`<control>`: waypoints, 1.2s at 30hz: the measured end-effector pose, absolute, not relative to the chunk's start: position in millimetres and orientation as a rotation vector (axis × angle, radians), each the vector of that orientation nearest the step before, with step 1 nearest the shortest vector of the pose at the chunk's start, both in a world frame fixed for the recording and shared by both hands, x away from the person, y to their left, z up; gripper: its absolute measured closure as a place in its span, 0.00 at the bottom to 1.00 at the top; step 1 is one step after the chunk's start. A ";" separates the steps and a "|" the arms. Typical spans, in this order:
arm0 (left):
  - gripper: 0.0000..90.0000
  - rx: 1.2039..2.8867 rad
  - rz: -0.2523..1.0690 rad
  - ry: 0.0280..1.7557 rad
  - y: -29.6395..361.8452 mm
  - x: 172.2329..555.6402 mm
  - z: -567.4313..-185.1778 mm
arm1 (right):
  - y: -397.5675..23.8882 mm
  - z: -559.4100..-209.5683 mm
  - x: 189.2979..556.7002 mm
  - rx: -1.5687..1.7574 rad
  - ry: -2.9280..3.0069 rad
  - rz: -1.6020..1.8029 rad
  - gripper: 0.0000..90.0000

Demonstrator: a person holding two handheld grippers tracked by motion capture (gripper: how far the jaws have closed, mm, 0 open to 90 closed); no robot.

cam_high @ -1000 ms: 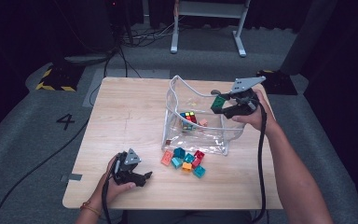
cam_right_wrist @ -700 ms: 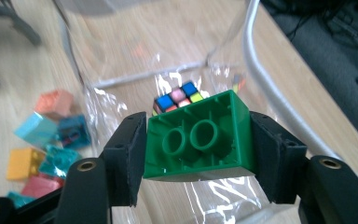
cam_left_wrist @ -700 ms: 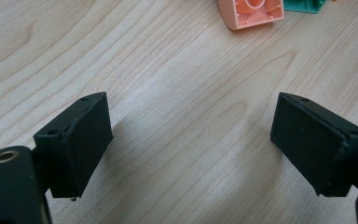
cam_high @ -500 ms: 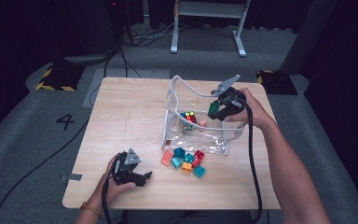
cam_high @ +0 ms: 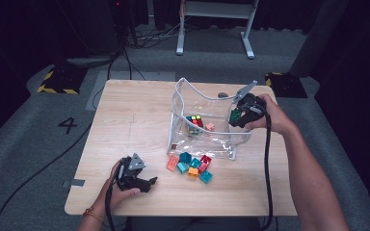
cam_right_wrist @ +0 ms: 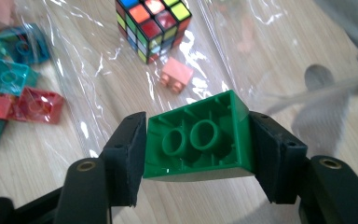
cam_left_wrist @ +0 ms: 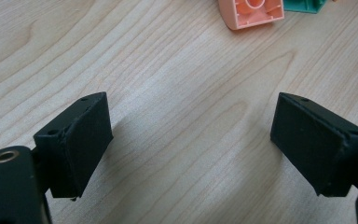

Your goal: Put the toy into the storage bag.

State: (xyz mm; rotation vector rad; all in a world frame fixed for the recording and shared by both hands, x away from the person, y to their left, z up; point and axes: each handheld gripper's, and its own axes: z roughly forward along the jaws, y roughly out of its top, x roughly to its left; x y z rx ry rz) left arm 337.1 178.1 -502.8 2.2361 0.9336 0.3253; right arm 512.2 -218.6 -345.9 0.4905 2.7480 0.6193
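Two grippers are working: the left gripper [cam_high: 147,183] is resting on the surface [cam_high: 125,120], fingers apart on nothing, near loose bricks [cam_high: 191,164]. Rightward, the right gripper [cam_high: 236,115] is clamping a green brick [cam_right_wrist: 198,137] over the clear bag [cam_high: 185,96], above a cube [cam_right_wrist: 151,23].

High view: fixed overhead on the person's side, angled forward and down, far enough to take in the whole light wooden tabletop [cam_high: 125,120]. Left gripper view: close and low, looking along the left tongs [cam_left_wrist: 191,140] at bare wood. Right gripper view: close, aimed down into the clear plastic pouch [cam_right_wrist: 98,70]. It shares the multicoloured puzzle cube [cam_right_wrist: 151,25] [cam_high: 195,122] with the high view.
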 end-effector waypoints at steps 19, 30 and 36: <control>0.14 2.236 0.325 0.934 178.1 337.0 -502.8 | -242.8 -336.7 498.4 0.589 2.617 0.894 0.38; 0.14 2.236 0.325 0.934 178.1 337.1 -502.8 | -262.0 -318.1 466.6 0.638 2.434 1.166 0.36; 0.14 2.235 0.325 0.934 178.1 337.0 -502.8 | -274.6 -310.3 445.8 0.664 2.356 1.229 0.36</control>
